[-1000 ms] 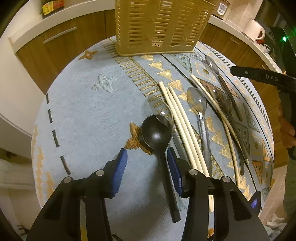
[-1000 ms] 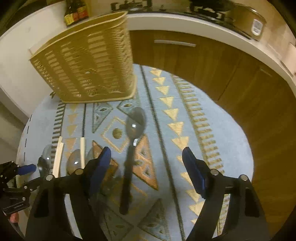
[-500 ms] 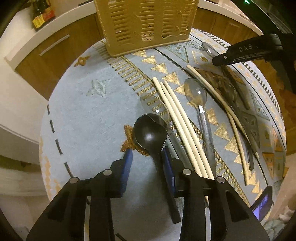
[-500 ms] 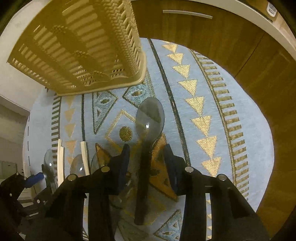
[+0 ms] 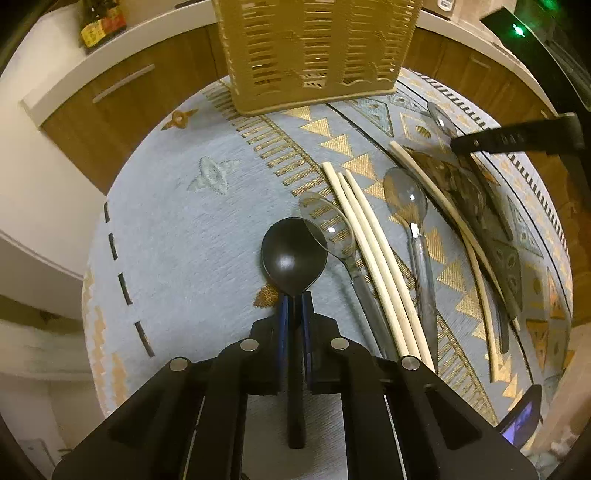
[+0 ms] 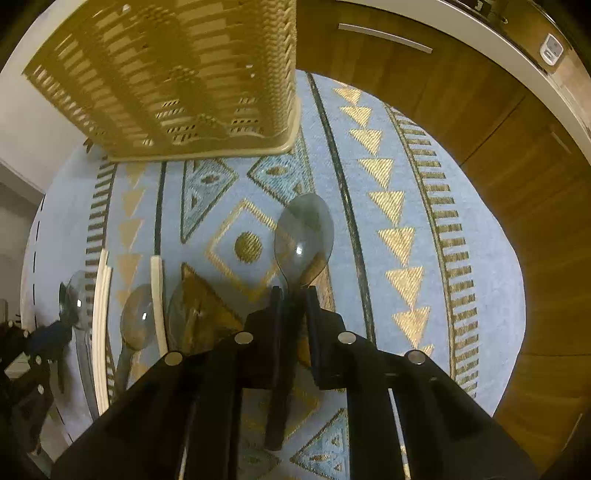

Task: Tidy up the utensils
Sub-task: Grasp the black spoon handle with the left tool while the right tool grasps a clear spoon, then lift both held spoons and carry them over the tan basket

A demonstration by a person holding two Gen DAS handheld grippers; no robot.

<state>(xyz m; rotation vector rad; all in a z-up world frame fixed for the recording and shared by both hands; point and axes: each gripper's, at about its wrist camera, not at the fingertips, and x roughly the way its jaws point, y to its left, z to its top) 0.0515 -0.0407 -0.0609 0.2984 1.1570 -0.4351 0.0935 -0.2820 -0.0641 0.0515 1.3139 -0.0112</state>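
Observation:
A black spoon (image 5: pixel 293 254) lies on the round table's pale blue patterned cloth (image 5: pixel 177 236), and my left gripper (image 5: pixel 294 295) is shut on its neck just below the bowl. My right gripper (image 6: pixel 293 290) points down over a smoky clear spoon (image 6: pixel 304 232). Its jaws are closing with the spoon's neck between the pads, which look to be touching it. The tan slotted utensil basket (image 5: pixel 314 51) stands at the table's far side, shown in the right wrist view as the basket (image 6: pixel 177 81) at upper left.
Between the two grippers lie several pale chopsticks (image 5: pixel 373 251), two clear spoons (image 5: pixel 328 229) (image 5: pixel 406 199) and darker utensils (image 5: pixel 476 206). Wooden cabinets (image 6: pixel 461 92) ring the table closely. A sauce bottle (image 5: pixel 99 22) stands on the counter.
Both grippers went from wide open to closed around a spoon's neck. The right gripper sank toward the table and nearer the basket; the left barely moved.

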